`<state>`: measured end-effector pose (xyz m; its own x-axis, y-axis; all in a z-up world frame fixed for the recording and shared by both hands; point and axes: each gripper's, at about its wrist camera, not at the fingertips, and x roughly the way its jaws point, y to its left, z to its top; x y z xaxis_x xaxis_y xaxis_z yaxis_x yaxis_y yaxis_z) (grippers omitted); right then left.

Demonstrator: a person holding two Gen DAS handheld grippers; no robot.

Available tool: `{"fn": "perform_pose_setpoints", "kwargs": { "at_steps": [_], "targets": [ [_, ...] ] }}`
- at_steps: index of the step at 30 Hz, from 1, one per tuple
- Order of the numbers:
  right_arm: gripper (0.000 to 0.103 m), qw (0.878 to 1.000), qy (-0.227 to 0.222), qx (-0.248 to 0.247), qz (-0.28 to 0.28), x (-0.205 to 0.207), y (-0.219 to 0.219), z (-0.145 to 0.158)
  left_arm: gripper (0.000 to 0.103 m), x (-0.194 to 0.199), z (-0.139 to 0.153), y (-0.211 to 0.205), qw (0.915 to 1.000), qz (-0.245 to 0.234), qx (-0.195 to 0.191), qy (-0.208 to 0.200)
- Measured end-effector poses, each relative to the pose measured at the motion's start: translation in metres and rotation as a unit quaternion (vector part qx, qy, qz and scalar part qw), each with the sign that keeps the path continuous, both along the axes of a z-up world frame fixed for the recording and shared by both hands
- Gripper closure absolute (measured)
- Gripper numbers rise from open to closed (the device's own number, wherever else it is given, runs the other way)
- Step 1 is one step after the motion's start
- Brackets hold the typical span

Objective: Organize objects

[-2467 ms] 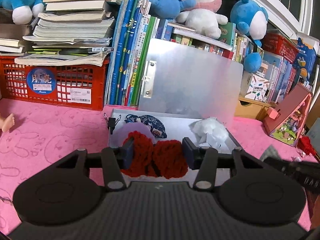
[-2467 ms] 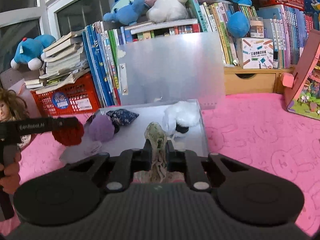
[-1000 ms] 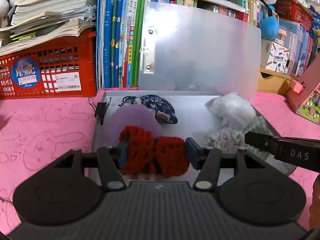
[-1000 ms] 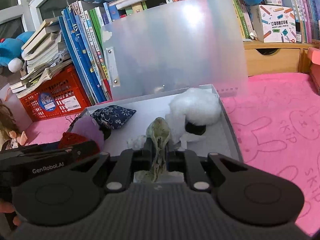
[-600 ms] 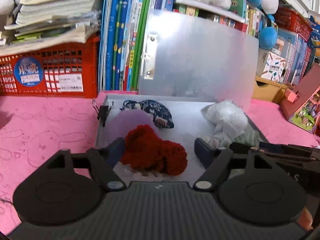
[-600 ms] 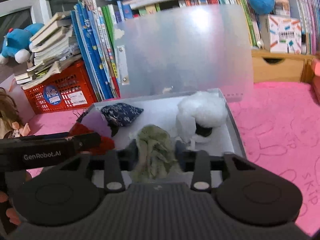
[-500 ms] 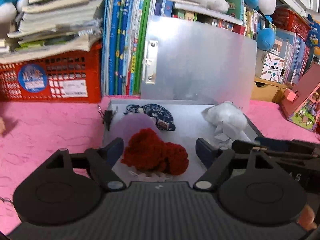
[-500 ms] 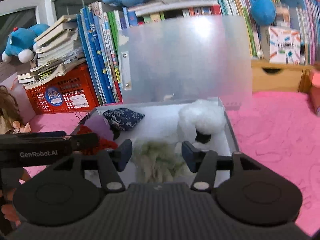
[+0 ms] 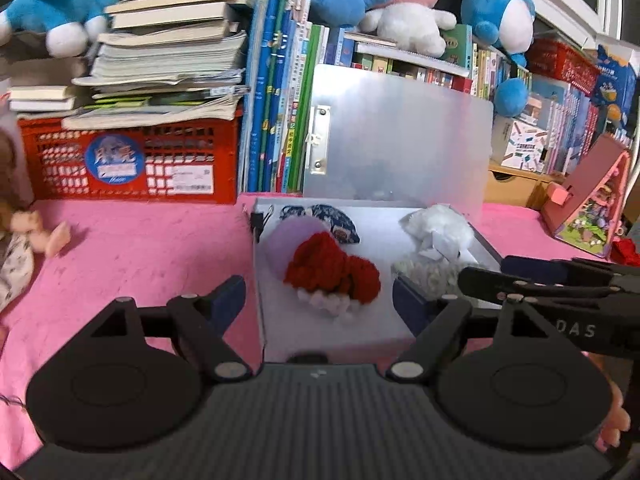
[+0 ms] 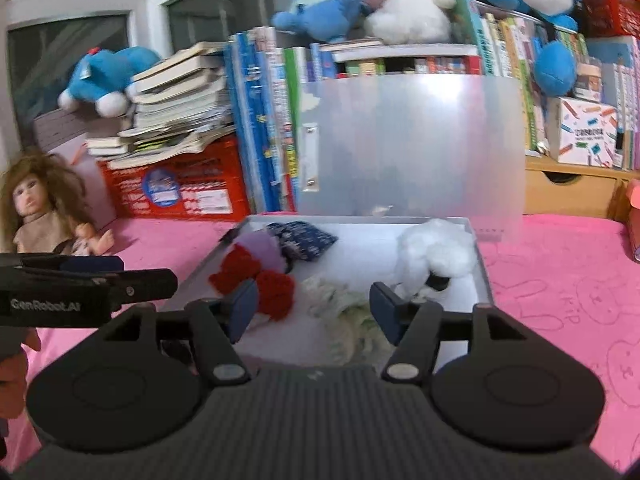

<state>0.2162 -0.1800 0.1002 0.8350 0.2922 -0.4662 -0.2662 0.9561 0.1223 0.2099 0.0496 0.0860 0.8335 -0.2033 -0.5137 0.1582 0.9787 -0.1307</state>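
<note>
An open translucent box [image 9: 360,332] [image 10: 482,280] lies on the pink mat with its lid standing up behind. Inside lie a red knitted piece [image 9: 332,270] [image 10: 256,278], a purple piece [image 9: 288,236], a dark blue patterned pouch [image 9: 320,216] [image 10: 300,240], a white fluffy item [image 9: 440,232] [image 10: 436,252] and a pale green cloth [image 9: 424,272] [image 10: 344,304]. My left gripper [image 9: 318,296] is open and empty, just in front of the red piece. My right gripper [image 10: 314,306] is open and empty, above the green cloth.
A red crate [image 9: 128,160] with stacked books, upright books and plush toys line the back. A doll [image 10: 44,216] sits at the left on the mat. A wooden drawer unit [image 10: 568,190] and a pink toy house [image 9: 588,208] stand at the right.
Both grippers opened, leaving the red knitted piece and the green cloth in the box, then drew back and up from it.
</note>
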Motion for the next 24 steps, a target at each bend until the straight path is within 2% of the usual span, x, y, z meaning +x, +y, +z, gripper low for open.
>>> {"fn": "perform_pose_setpoints", "kwargs": {
  "at_steps": [5,10,16,21,24],
  "targets": [
    [0.027,0.999,0.005,-0.017,0.046,-0.012,0.019,-0.007,0.019,-0.048,-0.007,0.011,0.9999,0.007,0.006,-0.010],
    [0.027,0.996,0.028,-0.019,0.082,-0.014,0.041,-0.017,0.019,-0.096,-0.022,0.020,0.9994,0.029,0.012,-0.012],
    [0.027,0.991,0.062,-0.029,0.118,-0.014,0.072,-0.032,0.020,-0.148,-0.040,0.022,0.9967,0.053,0.050,-0.037],
    [0.031,0.990,0.090,-0.035,0.105,-0.005,0.097,-0.041,0.020,-0.176,-0.053,0.021,0.9957,0.049,0.069,-0.037],
    [0.031,0.989,0.114,-0.015,0.097,0.005,0.103,-0.045,0.022,-0.184,-0.061,0.021,0.9960,0.047,0.069,-0.031]
  ]
}}
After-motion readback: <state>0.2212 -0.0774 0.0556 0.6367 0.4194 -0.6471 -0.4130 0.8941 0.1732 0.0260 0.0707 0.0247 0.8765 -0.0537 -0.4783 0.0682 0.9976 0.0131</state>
